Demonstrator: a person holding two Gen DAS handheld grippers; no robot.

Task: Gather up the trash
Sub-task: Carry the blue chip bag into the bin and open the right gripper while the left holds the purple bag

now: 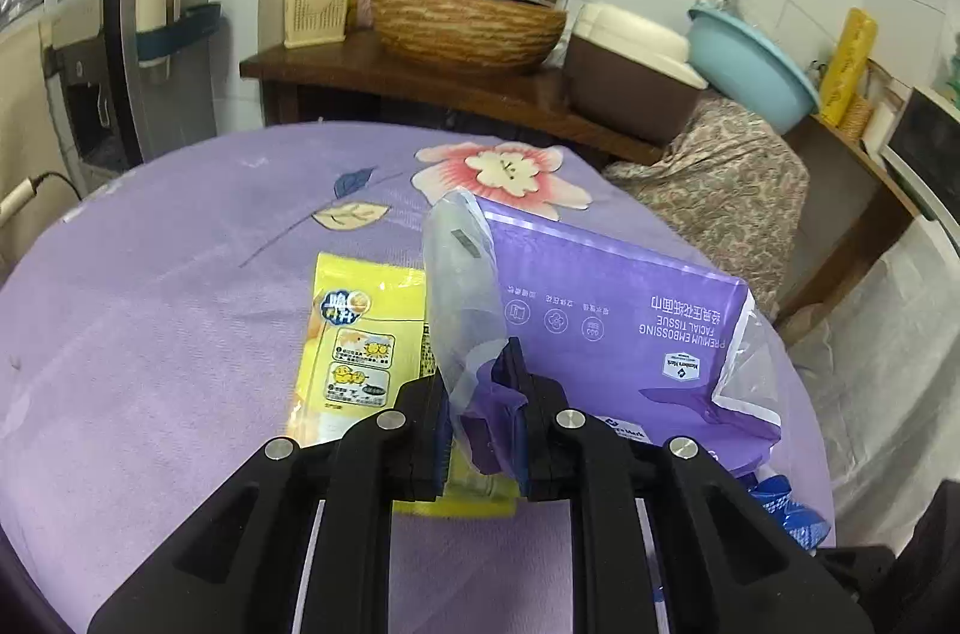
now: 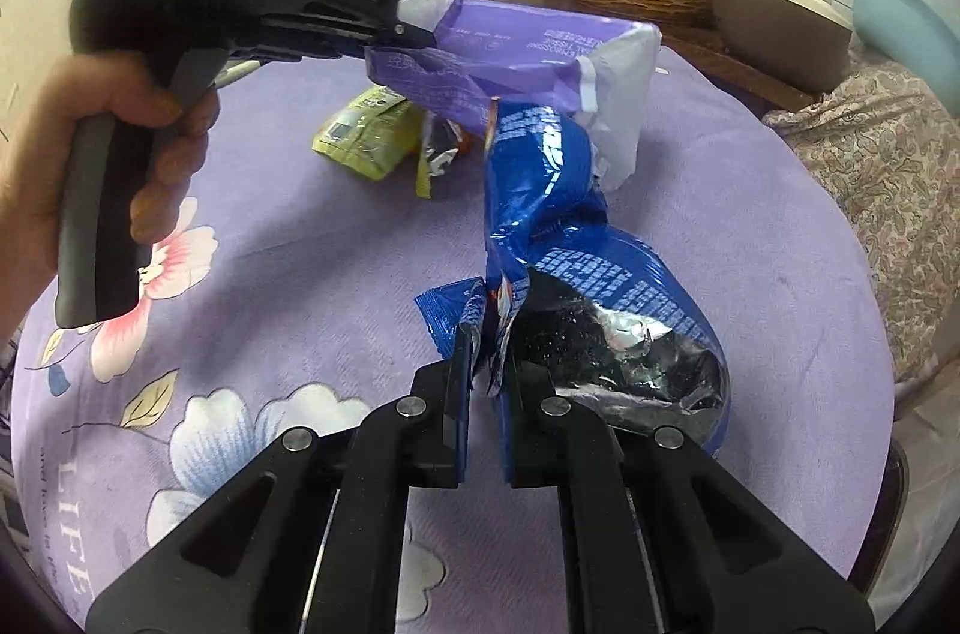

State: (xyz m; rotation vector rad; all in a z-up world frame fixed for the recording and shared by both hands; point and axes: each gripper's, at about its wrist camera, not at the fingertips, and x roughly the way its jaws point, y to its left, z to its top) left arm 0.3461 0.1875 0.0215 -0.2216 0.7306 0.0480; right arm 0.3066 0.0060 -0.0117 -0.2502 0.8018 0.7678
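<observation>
Right gripper (image 2: pixel 483 370) is clamped on the torn edge of a light, crinkly blue foil wrapper (image 2: pixel 558 214), held above the bench (image 2: pixel 750 226). Further out, the left gripper (image 1: pixel 483 394) pinches the limp purple tissue bag (image 1: pixel 612 310) at its mouth (thin film, likely slippery); the yellow packet (image 1: pixel 354 328) lies flat on the bench.

Glossy blue foil-lined wrapper (image 2: pixel 576 238), thin purple plastic tissue bag (image 1: pixel 612 310), matt purple cloth tablecloth (image 1: pixel 168 310)

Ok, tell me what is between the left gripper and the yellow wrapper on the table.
The purple tissue bag is. The left gripper is shut on that bag's crumpled edge, and the yellow wrapper lies flat on the tablecloth under and beside the fingers. The gripper cannot take the wrapper until it lets go of the bag.
</observation>
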